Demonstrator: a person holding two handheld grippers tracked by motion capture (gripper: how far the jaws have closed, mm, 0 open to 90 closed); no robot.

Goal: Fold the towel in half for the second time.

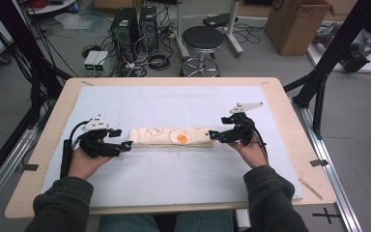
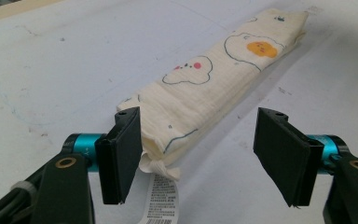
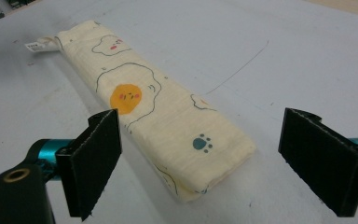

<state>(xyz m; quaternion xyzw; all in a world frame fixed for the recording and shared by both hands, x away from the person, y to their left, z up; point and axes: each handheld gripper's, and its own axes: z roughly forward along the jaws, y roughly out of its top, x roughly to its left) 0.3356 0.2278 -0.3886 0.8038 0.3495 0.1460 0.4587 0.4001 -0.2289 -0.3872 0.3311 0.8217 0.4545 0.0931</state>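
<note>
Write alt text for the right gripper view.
A folded cream cloth printed with a fried egg and a blue paw lies on a pale blue mat, running away from the camera. The right tool has its two black jaws wide open on either side of the cloth's near end, not touching it. A white label sticks out at the far end.

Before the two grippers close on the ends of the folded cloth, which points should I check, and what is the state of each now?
1. Left gripper open: ok.
2. Right gripper open: ok.
3. Folded cloth flat on the white mat: ok.
4. Left end between the left fingers: not ok, it lies against one finger, off centre.
5. Right end between the right fingers: ok.
6. Care label clear of the grip: cannot tell.
</note>
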